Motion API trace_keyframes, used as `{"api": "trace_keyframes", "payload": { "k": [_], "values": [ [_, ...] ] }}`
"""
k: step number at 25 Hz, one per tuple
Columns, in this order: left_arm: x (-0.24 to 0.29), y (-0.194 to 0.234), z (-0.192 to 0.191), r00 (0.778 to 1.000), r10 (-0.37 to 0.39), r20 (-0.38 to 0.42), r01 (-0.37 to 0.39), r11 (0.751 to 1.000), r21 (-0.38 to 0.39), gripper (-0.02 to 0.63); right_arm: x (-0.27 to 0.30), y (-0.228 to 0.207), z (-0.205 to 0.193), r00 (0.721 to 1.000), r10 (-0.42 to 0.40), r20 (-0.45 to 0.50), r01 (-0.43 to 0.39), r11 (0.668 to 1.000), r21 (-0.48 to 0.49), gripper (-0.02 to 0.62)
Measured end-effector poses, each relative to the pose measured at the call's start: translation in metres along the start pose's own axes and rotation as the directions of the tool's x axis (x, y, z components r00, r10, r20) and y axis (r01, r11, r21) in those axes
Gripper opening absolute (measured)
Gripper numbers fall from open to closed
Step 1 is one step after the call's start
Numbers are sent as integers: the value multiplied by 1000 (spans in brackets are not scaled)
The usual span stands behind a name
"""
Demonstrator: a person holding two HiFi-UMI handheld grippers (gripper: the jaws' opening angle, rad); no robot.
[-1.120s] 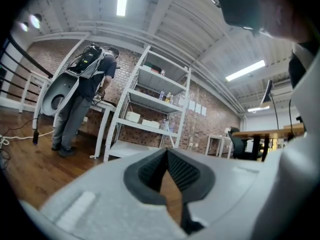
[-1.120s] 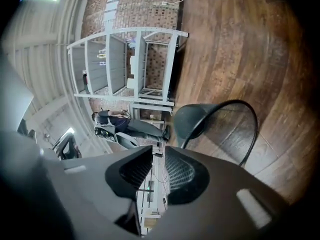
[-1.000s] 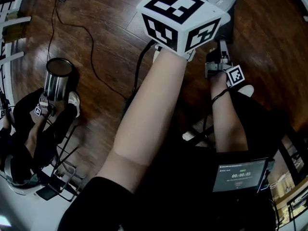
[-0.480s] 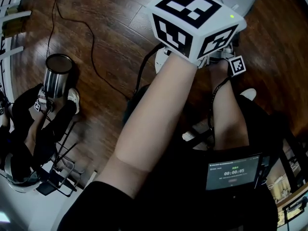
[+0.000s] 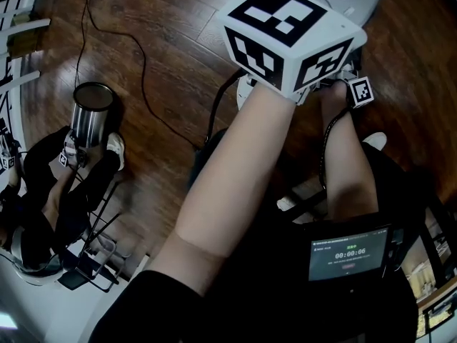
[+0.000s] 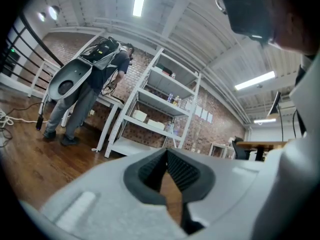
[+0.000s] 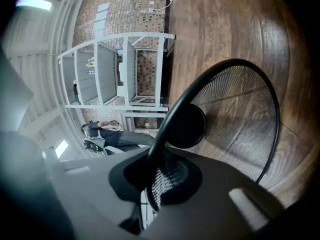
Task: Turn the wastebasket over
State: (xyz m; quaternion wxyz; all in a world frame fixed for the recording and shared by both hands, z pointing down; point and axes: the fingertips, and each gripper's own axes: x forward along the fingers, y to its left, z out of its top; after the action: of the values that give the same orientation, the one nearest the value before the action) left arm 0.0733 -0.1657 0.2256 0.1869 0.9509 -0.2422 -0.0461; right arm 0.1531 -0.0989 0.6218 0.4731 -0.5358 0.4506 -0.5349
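Right claw [image 7: 153, 180] just snapped shut on the basket [image 7: 237, 116] rim, left claw [image 6: 167, 156] closed and empty, so flipping's probably next.

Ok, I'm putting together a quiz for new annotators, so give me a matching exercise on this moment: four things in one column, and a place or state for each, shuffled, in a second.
Things
1. black mesh wastebasket
2. left gripper
3. shiny metal bin
4. white shelf rack

Places or states
A. in front of the brick wall
B. rim pinched by the right gripper
C. nothing between its jaws
D. upright on the wood floor, beside another person

Pairs: 1-B, 2-C, 3-D, 4-A
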Motion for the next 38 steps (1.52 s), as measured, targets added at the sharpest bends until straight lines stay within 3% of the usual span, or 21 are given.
{"api": "trace_keyframes", "payload": {
  "k": [7,12,15,17,19,24,27,29,32,34,36,38],
  "values": [
    [6,-17,14,1000,-4,10,4,1000,1,3,-10,24,18,1000,-11,-28,10,999,-34,12],
    [5,-20,10,1000,-8,9,8,1000,4,3,-9,37,24,993,-29,-118,10,987,-158,11],
    [0,-13,6,1000,-8,0,8,1000,12,3,-3,43,24,971,-92,-222,22,953,-302,11],
    [-5,-5,7,1000,3,9,-3,1000,6,3,4,52,21,941,-130,-313,-19,902,-431,11],
    [-8,4,8,1000,15,24,-15,1000,-11,3,9,62,17,901,-181,-395,-84,820,-566,11],
    [-10,10,3,999,17,31,-16,999,-28,3,13,64,21,783,-391,-485,-214,562,-799,11],
    [-11,11,0,999,13,33,-12,999,-37,3,19,57,29,697,-538,-475,-306,375,-875,12],
    [-12,12,-1,999,15,30,-14,999,-41,3,23,50,30,623,-646,-440,-395,226,-890,12],
    [-13,14,0,999,19,39,-16,998,-55,3,18,35,19,470,-805,-363,-618,-7,-786,12],
    [-14,14,1,999,18,44,-16,998,-60,3,7,24,5,361,-891,-277,-773,-119,-623,12],
    [-14,14,1,999,18,44,-16,998,-61,3,-10,14,-10,265,-946,-189,-882,-158,-443,12],
    [-13,13,1,999,17,43,-15,998,-60,3,-26,6,-23,203,-972,-114,-942,-162,-295,12]
  ]
}}
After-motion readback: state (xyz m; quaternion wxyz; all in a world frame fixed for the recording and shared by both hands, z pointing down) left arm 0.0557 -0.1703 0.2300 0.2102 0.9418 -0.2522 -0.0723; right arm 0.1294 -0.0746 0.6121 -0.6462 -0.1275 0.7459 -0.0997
